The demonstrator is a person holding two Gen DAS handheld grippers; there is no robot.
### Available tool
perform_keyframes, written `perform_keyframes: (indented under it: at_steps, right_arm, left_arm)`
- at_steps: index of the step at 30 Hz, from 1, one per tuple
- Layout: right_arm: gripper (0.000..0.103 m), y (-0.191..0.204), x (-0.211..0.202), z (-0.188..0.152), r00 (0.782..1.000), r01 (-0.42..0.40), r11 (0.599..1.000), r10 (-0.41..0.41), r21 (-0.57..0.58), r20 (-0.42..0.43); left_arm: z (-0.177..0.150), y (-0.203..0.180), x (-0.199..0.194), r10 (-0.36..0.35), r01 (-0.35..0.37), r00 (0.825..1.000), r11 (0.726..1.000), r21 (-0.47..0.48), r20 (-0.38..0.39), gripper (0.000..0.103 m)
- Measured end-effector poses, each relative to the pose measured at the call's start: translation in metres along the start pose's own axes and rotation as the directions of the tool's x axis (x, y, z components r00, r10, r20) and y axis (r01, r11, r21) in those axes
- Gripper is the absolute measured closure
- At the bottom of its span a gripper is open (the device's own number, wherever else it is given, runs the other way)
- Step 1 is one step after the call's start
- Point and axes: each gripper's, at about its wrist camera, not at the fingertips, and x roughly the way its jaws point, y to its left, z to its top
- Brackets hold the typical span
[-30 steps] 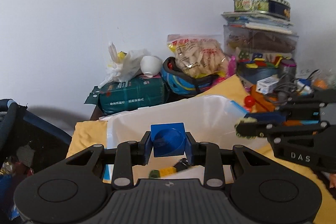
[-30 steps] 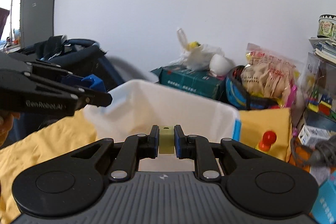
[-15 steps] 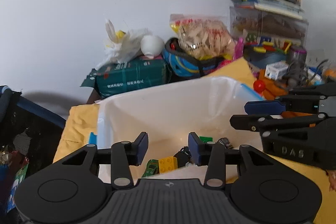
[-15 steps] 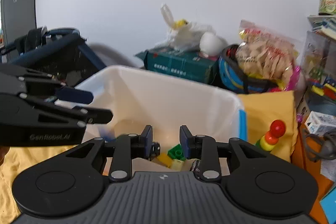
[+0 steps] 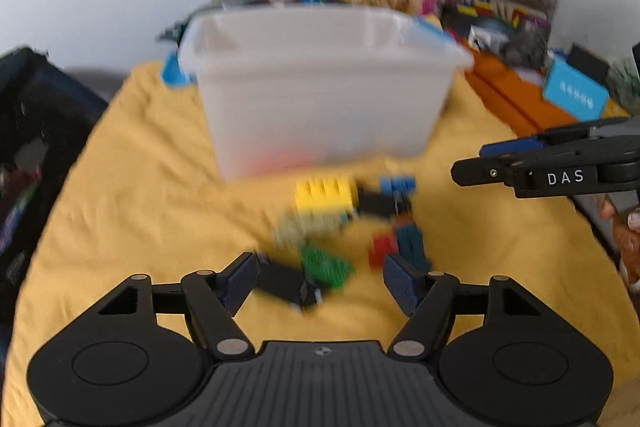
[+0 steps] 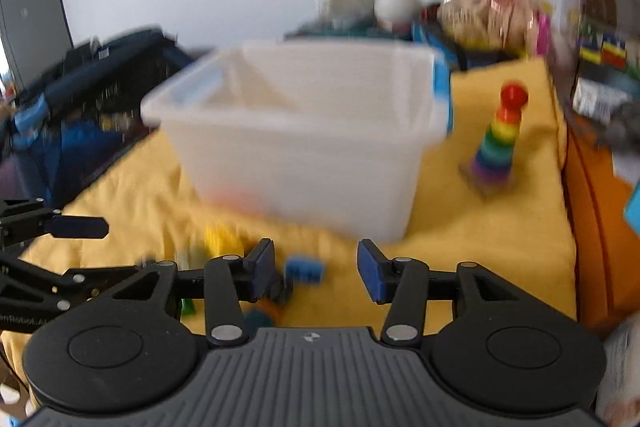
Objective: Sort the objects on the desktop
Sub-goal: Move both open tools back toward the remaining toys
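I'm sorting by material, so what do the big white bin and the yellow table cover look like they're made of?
The white bin looks like translucent matte plastic: a reddish shape inside shows faintly through its wall. The yellow cover looks like soft woven cloth, going by its wrinkles and folds, though blur hides the weave.

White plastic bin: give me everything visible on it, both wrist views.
The white plastic bin is a translucent, open-topped rectangular tub with a flared rim and blue clips at both ends. It stands upright on the yellow cloth, in front of the clutter by the wall. A reddish blur shows through its lower front wall; the contents are otherwise unreadable. Loose toy bricks lie just in front of it, the rainbow stacking tower to one side. Neither gripper touches it.
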Motion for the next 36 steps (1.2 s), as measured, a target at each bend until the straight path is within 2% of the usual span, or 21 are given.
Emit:
perform_keyframes:
  at_steps: [2, 7, 9, 16, 21, 24, 27, 31, 35, 36]
  right_arm:
    - [0.052, 0.004, 0.001, -0.013, 0.999, -0.018, 1.0, 0.017, -0.024, -0.032]
    - [0.049, 0.018, 0.009, -0.042, 0.995, -0.011, 0.992, -0.001, -0.124, -0.097]
    - [0.048, 0.021, 0.013, -0.051, 0.992, -0.019, 0.992, 0.004, -0.123, -0.125]
    - [0.046, 0.021, 0.015, -0.075, 0.984, -0.021, 0.993, 0.0, -0.117, -0.178]
    - [0.045, 0.02, 0.013, -0.072, 0.987, -0.016, 0.994, -0.002, -0.106, -0.161]
    - [0.048, 0.022, 0.018, -0.07, 0.983, -0.034, 0.994, 0.014, -0.107, -0.185]
    - [0.053, 0.027, 0.018, -0.063, 0.986, -0.061, 0.992, 0.042, -0.111, -0.161]
    - [0.053, 0.035, 0.022, -0.047, 0.986, -0.103, 0.991, 0.09, -0.088, -0.138]
    - [0.055, 0.047, 0.04, -0.042, 0.978, -0.105, 0.989, 0.084, -0.104, -0.19]
    - [0.06, 0.048, 0.043, -0.042, 0.978, -0.106, 0.989, 0.086, -0.099, -0.192]
  left_arm:
    - [-0.008, 0.0, 0.004, -0.001, 0.001, 1.0, 1.0, -0.014, -0.029, 0.03]
    - [-0.025, 0.0, 0.011, -0.011, 0.007, 0.998, 0.998, -0.061, -0.066, 0.03]
    - [-0.031, -0.003, 0.011, 0.023, -0.026, 0.998, 0.998, -0.051, -0.059, 0.03]
    - [-0.038, -0.005, 0.012, 0.013, -0.017, 0.997, 0.999, -0.049, -0.079, 0.03]
    - [-0.037, -0.007, 0.011, -0.004, 0.002, 0.997, 0.999, -0.036, -0.072, 0.03]
    - [-0.035, -0.007, 0.01, -0.004, 0.002, 0.998, 1.0, -0.021, -0.067, 0.03]
    - [-0.034, -0.006, 0.01, -0.002, 0.001, 0.998, 1.0, -0.018, -0.069, 0.03]
    - [-0.036, -0.007, 0.013, -0.003, 0.002, 0.996, 1.0, -0.01, -0.085, 0.03]
    - [-0.035, -0.006, 0.01, -0.003, 0.002, 0.997, 1.0, -0.014, -0.073, 0.03]
    - [-0.033, -0.005, 0.009, -0.005, 0.004, 0.998, 1.0, -0.017, -0.065, 0.03]
